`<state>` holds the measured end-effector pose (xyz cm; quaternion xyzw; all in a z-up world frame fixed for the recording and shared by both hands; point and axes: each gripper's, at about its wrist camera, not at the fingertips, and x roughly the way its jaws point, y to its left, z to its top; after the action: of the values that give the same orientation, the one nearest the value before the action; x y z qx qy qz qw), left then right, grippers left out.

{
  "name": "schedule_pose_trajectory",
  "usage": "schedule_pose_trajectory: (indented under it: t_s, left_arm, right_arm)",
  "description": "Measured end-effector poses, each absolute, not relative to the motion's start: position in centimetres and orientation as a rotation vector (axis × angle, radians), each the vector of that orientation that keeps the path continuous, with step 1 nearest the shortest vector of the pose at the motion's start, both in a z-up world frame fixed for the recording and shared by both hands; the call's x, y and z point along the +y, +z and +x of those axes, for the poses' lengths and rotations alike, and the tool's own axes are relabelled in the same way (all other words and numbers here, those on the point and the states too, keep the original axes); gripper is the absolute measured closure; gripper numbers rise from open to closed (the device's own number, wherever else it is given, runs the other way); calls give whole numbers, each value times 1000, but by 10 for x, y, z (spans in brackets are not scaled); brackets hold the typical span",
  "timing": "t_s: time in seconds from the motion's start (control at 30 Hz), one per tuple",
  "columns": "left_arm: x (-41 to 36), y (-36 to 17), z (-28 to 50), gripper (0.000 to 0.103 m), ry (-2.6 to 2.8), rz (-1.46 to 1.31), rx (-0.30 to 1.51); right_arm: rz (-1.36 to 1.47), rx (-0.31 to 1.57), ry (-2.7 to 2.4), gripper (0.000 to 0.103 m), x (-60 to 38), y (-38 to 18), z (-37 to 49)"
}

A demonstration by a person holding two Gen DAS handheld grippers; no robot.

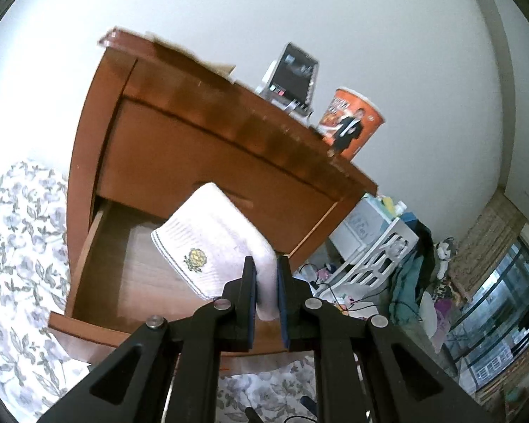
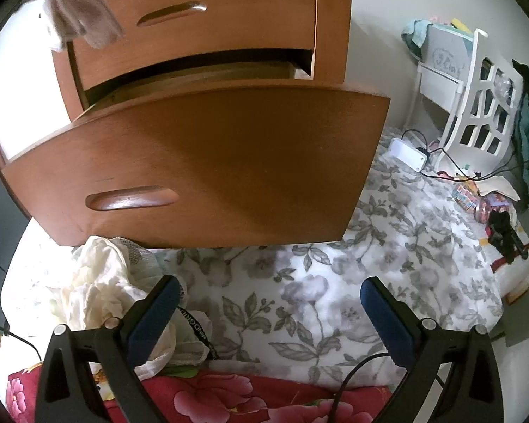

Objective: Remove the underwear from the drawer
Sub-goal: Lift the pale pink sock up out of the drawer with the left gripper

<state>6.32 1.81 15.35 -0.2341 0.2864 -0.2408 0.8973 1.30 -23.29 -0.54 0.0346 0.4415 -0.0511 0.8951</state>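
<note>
underwear point(image 1: 211, 243) | left gripper point(image 1: 266, 268) jaws clamped on it | right gripper point(image 2: 268, 296) jaws wide, empty

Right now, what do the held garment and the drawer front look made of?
Garment in the left tool: soft ribbed knit, probably cotton; white, matte, with dark edge stitching and a yellow flower motif. Drawer front: reddish-brown wood or veneer, faint grain, semi-gloss sheen; which one, unclear.

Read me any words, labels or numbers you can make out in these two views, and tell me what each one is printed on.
"HAND GRID", uncertain and seen upside down: black strap on the pale underwear pile.
Orange tub on the dresser top: lettering too blurred to read.
Dark device beside it: small marks, unreadable.
White box on the white rack: faint marks, too small to read.
Folded white underwear in the left tongs: a yellow flower emblem only, no text.
</note>
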Motion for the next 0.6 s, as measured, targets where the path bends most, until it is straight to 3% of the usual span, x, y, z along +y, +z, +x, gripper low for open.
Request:
schedule_pose_trajectory:
  t_s: [0.6]
  left_arm:
    - [39,172,22,92,-484,-461,586]
  right_arm:
    - [44,885,-125,0,-228,0,8]
